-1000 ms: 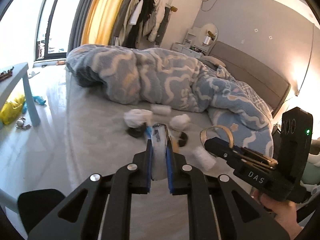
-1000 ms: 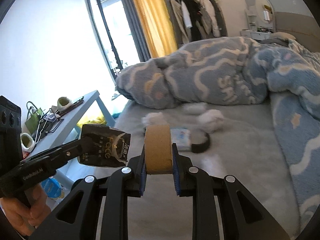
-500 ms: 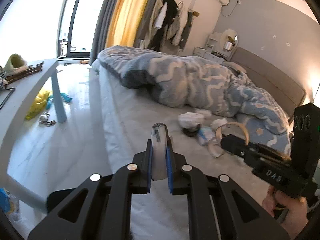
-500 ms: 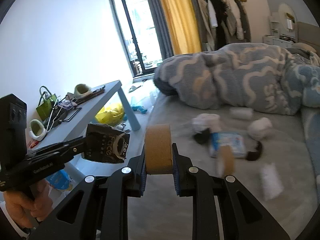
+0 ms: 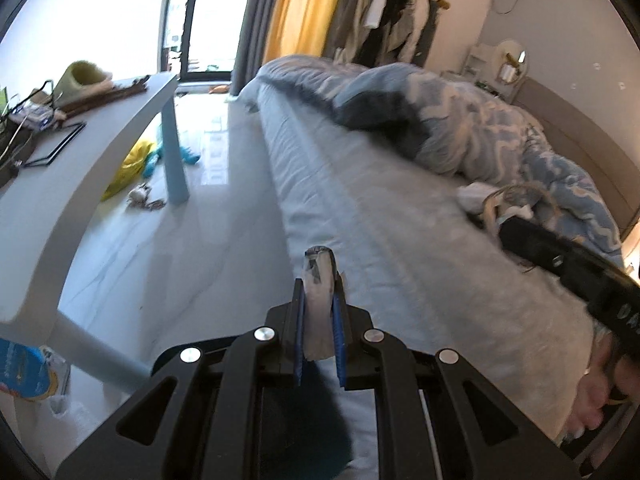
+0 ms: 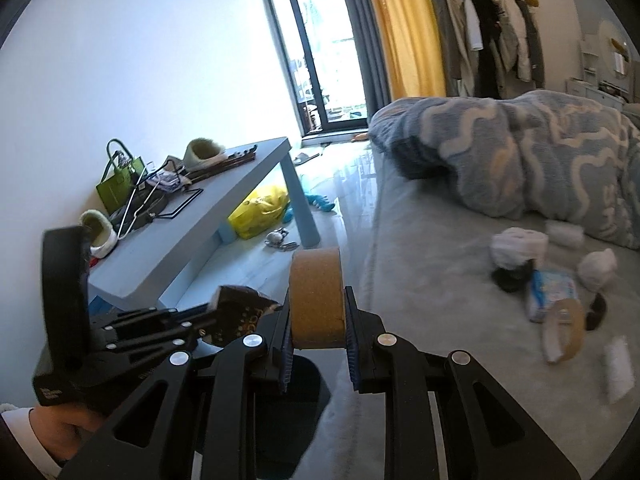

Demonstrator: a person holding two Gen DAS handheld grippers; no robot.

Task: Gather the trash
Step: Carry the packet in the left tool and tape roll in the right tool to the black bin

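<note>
We swing both grippers off the bed [image 6: 420,240] toward nine o'clock, the remaining litter [image 6: 552,296] sliding to three o'clock. The left gripper [image 5: 319,312] stays clamped on a dark wrapper [image 5: 318,300], perhaps foil, and the right gripper [image 6: 316,316] on a cardboard roll [image 6: 316,296], so a drop-off looks next.

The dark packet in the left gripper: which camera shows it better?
The right wrist view. There the dark packet shows its broad printed face, clamped in the left gripper. The left wrist view catches the packet only edge-on, a thin pale strip between the blue pads, so the print is hidden.
</note>
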